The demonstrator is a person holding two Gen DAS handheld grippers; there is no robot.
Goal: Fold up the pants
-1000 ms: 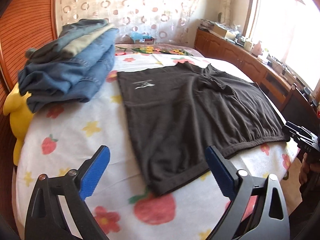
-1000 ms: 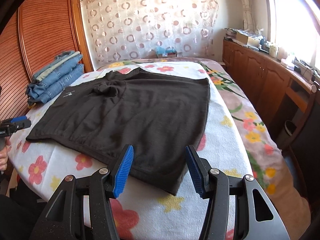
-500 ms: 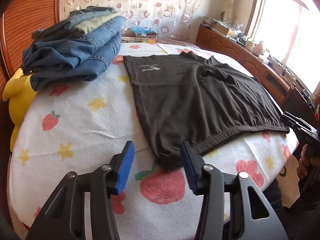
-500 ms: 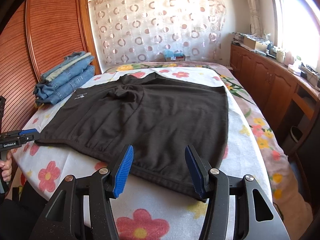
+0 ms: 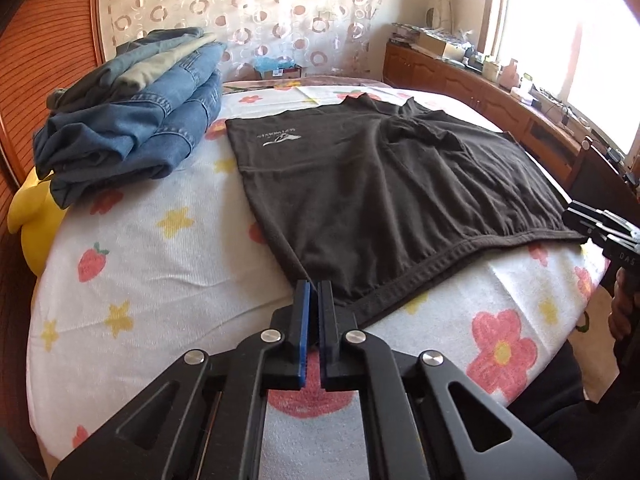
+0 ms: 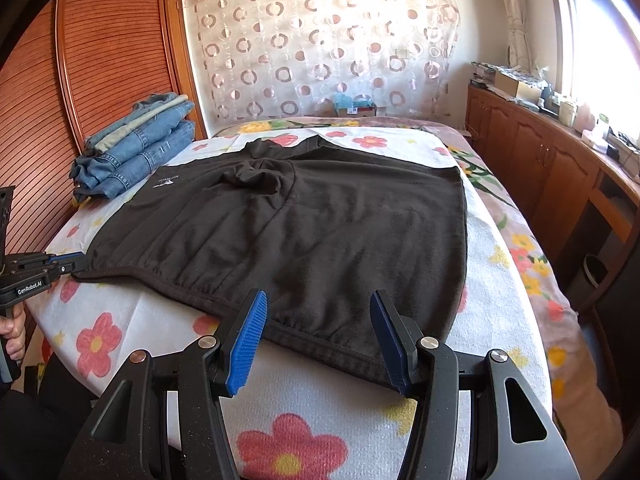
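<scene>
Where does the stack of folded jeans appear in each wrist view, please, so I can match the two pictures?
Left wrist view: the stack of folded jeans sits upper left on the bed, close by, left of the dark pants.
Right wrist view: the stack of folded jeans sits at middle left, farther off, beside the wooden wardrobe, beyond the pants' left corner.
Shared landmark: the white logo on the pants, nearest the stack.

Bright daylight blows out the window (image 5: 568, 40) at right; fisheye edges curve, corners dark.

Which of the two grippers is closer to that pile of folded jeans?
The left gripper: it sits at the dark shorts' corner on the jeans pile's side. The right gripper is at the shorts' opposite corner.
</scene>
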